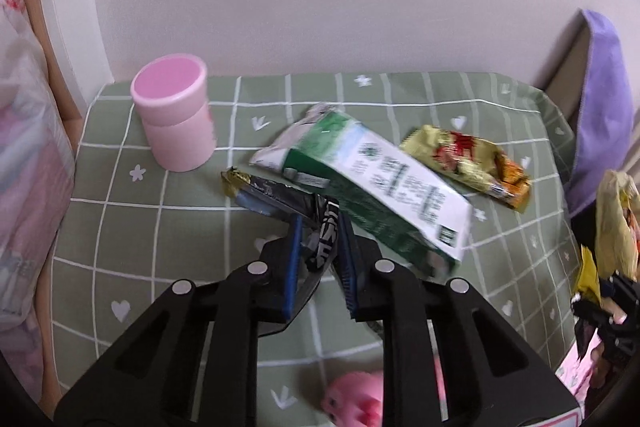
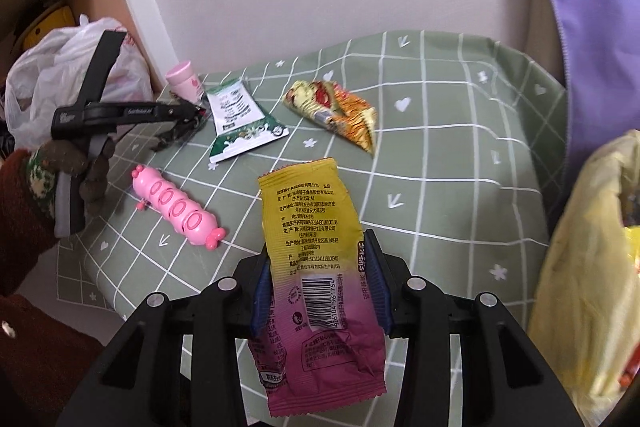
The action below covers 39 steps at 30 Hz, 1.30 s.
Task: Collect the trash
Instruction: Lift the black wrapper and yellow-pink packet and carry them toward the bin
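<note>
Left hand-held gripper (image 1: 320, 235): jaws narrowed onto a crumpled black wrapper (image 1: 276, 197), which lies on the green checked worktop (image 1: 160, 227). Just beyond and to its right rests a green-and-white carton (image 1: 372, 183); farther right, a yellow-red snack packet (image 1: 468, 163); far left, a pink jar (image 1: 174, 117). Right hand-held gripper (image 2: 320, 279): pads clamped on a yellow-and-magenta snack bag (image 2: 316, 263), held clear above the worktop. To its left lies a pink toy (image 2: 176, 213); to its right, a yellow plastic bag (image 2: 588, 267).
</note>
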{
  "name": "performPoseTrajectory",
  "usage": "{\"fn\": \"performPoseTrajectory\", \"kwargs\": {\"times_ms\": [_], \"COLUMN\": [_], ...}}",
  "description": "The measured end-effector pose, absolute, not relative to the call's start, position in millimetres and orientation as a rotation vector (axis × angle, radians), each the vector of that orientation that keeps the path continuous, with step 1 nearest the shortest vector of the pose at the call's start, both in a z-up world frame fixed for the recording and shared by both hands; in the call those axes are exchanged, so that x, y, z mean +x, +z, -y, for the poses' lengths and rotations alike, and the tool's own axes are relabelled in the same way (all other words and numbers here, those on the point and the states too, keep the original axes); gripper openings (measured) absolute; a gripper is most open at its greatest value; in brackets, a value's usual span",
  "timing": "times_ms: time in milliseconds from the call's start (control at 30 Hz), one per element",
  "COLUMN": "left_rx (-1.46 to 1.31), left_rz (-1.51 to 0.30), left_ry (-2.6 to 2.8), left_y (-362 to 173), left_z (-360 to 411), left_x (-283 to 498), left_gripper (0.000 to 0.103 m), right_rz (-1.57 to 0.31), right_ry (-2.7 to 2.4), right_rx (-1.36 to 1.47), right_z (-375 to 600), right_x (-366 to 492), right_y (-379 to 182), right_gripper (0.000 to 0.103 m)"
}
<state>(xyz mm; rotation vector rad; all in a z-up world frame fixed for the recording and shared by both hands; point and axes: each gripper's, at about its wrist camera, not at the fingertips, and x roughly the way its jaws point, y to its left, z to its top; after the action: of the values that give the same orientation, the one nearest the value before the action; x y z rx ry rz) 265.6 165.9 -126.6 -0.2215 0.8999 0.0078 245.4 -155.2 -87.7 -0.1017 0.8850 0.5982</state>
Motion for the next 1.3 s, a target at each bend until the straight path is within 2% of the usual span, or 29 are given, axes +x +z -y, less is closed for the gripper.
{"fn": "performPoseTrajectory", "kwargs": {"times_ms": [267, 533, 700, 1000, 1300], "left_rx": [-0.199, -0.125, -0.066, 0.017, 0.137], "left_rz": [-0.754, -0.573, -0.542, -0.591, -0.739], "left_ry": [-0.060, -0.335, -0.543, -0.867, -0.981], "left_y": [-70, 15, 43, 45, -4], "left_z": [-125, -40, 33, 152, 245], "left_x": [243, 244, 250, 253, 262], "left_gripper": [0.017, 0.017, 0.017, 0.017, 0.017], "right_rz": [-0.811, -0.599, -0.489, -0.397, -0.447], "right_ry": [0.528, 0.420, 0.294, 0.035, -0.066], "right_rx": [-0.062, -0.048, -0.034, 0.029, 0.100], "right_z": [190, 231, 272, 365, 400], "right_x": [236, 216, 204, 177, 163], "right_y": [-66, 7, 52, 87, 64], "right_gripper": [0.039, 0.039, 0.039, 0.039, 0.039]}}
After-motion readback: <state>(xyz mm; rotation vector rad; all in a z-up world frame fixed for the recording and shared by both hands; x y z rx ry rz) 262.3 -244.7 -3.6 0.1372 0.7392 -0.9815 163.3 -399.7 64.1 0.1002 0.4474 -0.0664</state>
